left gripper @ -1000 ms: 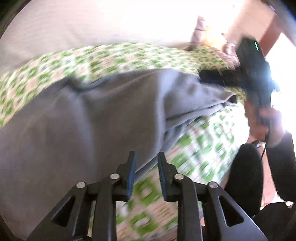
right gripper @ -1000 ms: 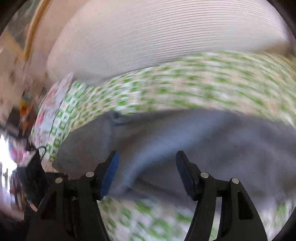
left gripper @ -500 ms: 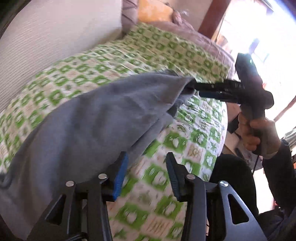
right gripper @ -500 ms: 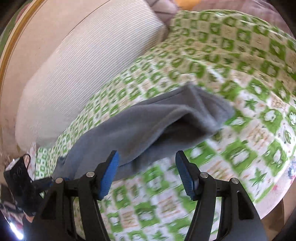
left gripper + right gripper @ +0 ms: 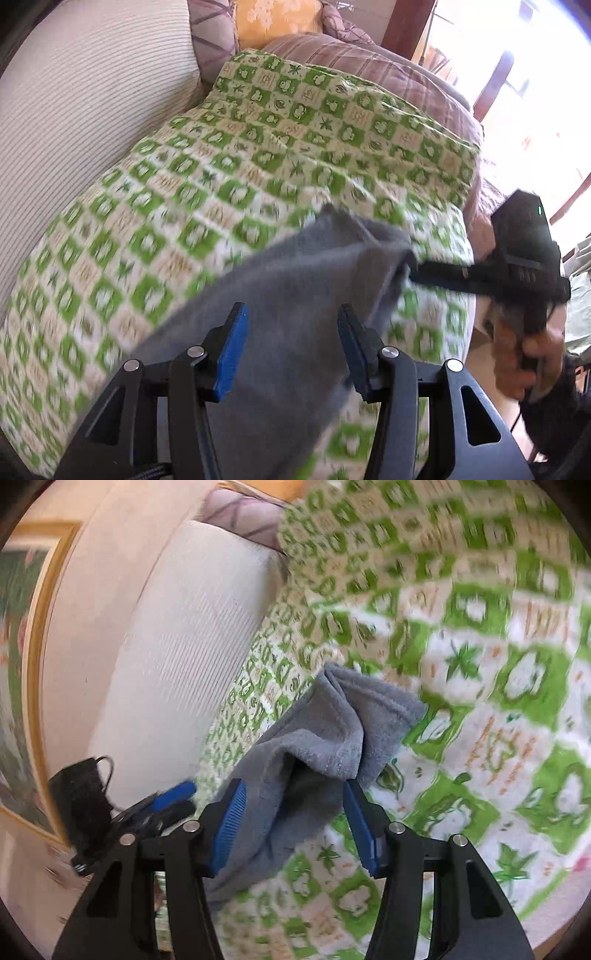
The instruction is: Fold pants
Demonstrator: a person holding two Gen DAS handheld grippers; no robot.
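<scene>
On the green-checked bedspread we see grey pants lying between both half-open grippers: left gripper opening, right gripper closing, neither yet pinching cloth.

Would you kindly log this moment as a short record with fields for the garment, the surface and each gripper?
garment: grey pants, bunched into a long bundle
surface: green-and-white patterned cover on a sofa or bed
left gripper: jaws opening, cloth between the pads, not pinched
right gripper: jaws closing, pants end between the pads, not yet pressed
backdrop: striped cream cushion
</scene>
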